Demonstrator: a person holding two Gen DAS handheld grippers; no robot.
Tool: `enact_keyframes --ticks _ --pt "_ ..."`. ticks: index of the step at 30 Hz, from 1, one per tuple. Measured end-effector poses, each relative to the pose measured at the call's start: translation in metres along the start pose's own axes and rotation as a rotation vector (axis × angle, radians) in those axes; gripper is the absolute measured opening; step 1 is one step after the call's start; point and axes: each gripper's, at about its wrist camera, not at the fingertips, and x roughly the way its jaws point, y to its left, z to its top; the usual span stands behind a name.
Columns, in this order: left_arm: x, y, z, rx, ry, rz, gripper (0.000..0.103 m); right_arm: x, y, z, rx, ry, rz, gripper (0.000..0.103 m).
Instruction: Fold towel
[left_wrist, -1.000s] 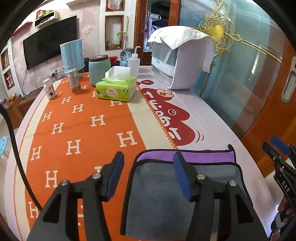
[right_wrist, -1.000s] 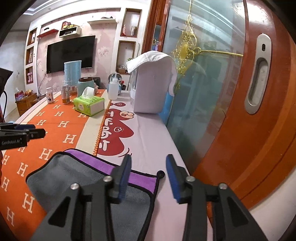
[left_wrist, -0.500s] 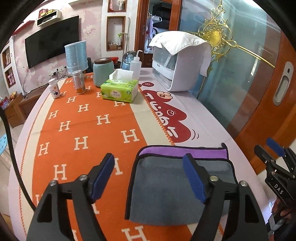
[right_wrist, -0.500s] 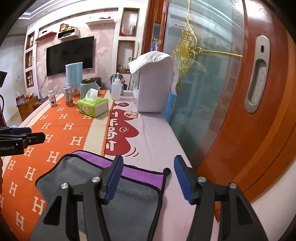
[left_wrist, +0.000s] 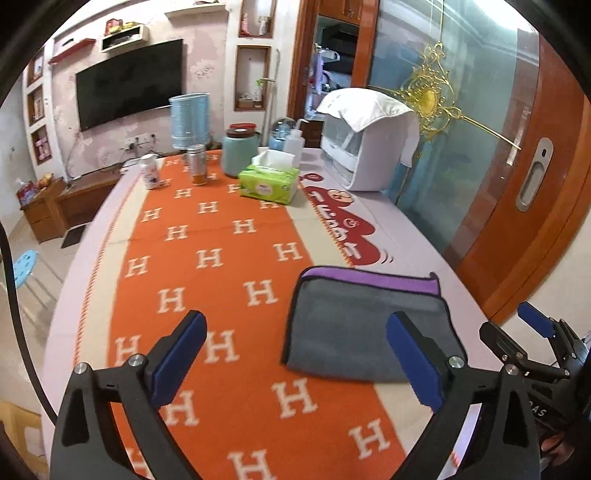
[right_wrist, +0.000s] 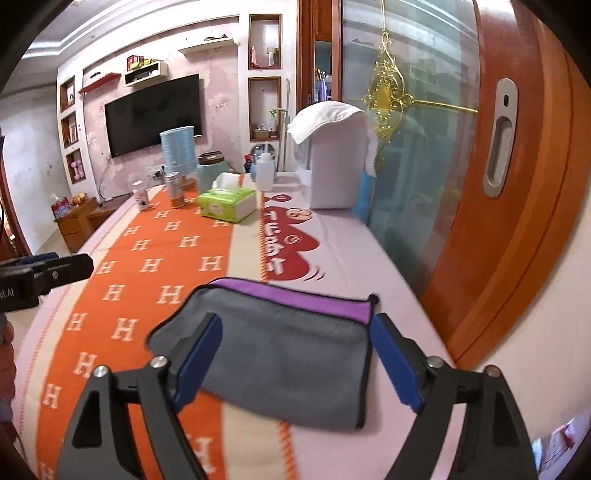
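Note:
A grey towel (left_wrist: 354, 325) with a purple strip along its far edge lies folded flat on the tablecloth; it also shows in the right wrist view (right_wrist: 291, 350). My left gripper (left_wrist: 295, 354) is wide open and empty, raised above and nearer than the towel. My right gripper (right_wrist: 295, 358) is wide open and empty, above the towel's near part. The right gripper also shows at the right edge of the left wrist view (left_wrist: 532, 339), and the left gripper shows at the left edge of the right wrist view (right_wrist: 48, 273).
An orange H-patterned tablecloth (left_wrist: 207, 258) covers the table. At the far end stand a green tissue box (left_wrist: 267, 182), a teal jar (left_wrist: 240, 155), cans, a squeeze bottle and a white appliance (left_wrist: 365, 147). A wooden sliding door (right_wrist: 517, 184) is close on the right.
Both grippers have opened wider and pulled back and up from the towel. The towel lies where it was, now farther from both cameras.

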Motion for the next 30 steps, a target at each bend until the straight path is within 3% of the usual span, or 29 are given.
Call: enact_keyframes --ticks 10,20,30 --pt "-0.071 0.039 -0.056 -0.058 -0.004 0.035 0.098 -0.056 0.038 -0.03 0.056 0.021 0.059 0.095" --pt "-0.112 0.079 -0.109 -0.174 0.079 0.11 0.098 -0.093 0.077 -0.066 0.061 0.118 0.146 0.096" --pt "-0.136 0.079 -0.156 -0.274 0.157 0.232 0.098 -0.102 0.1 -0.097 -0.018 0.243 0.277 0.096"
